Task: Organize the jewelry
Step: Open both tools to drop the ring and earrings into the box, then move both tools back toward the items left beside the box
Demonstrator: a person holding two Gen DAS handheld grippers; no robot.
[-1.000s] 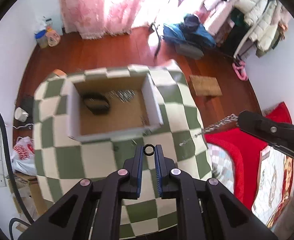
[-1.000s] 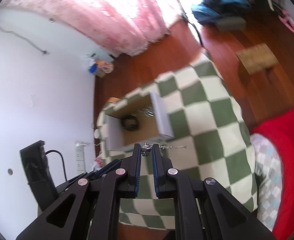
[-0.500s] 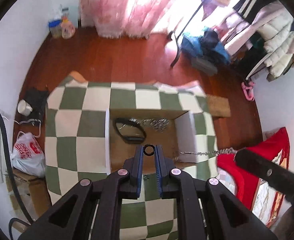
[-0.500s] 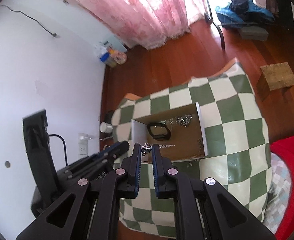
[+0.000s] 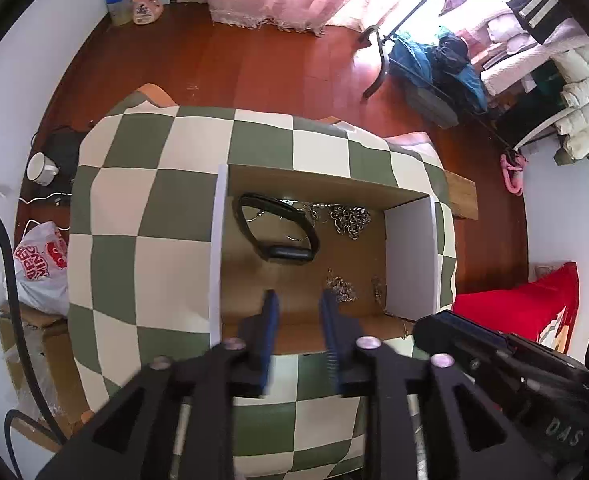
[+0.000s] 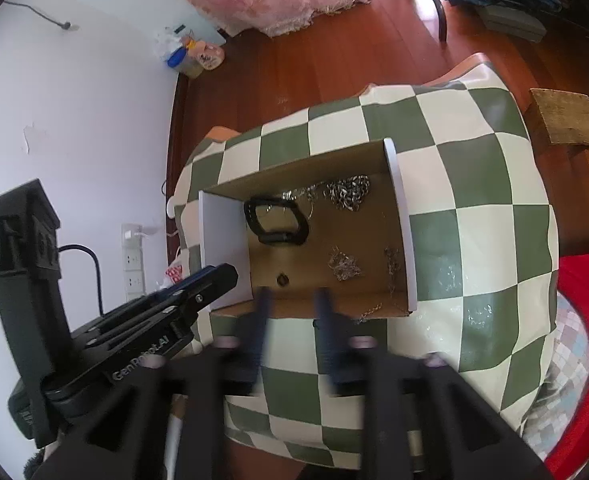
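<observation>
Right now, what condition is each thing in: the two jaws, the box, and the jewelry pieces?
Left gripper: jaws open, empty, over the box's near edge.
Right gripper: jaws open, empty.
Cardboard box: open-topped, on the checkered cloth.
Black band: lying flat inside the box.
Small ring: on the box floor.
Thick chain: heaped at the far wall.
Thin chain: draped over the near edge.

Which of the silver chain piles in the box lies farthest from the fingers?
The large chunky-link pile at the back wall of the cardboard box, right of the black band. The finer chains lie near the front edge.
</observation>
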